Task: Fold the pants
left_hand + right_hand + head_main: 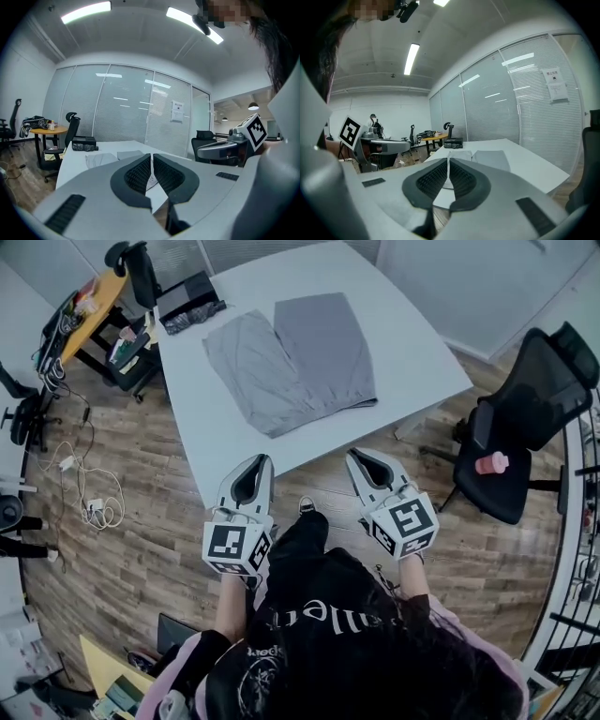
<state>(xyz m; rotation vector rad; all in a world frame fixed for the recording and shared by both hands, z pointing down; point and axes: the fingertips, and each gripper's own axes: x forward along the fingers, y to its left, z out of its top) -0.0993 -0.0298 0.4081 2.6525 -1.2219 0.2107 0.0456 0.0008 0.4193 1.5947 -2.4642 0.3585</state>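
The pants (291,362) lie spread flat in the middle of the table (412,352). The left gripper (258,465) and right gripper (361,460) hang short of its near edge, jaws pressed together and empty. Arriving unopened, they would likely shove and bunch the fabric rather than pinch it.

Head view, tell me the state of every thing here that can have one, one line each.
pants: unfolded, lying flat on the white table, legs splayed apart, untouched.
left gripper: fingers shut, empty, near the table's front edge, clear of the pants.
right gripper: fingers shut, empty, near the table's front edge, clear of the pants.
black office chair: set apart from the table, pink object on its seat.
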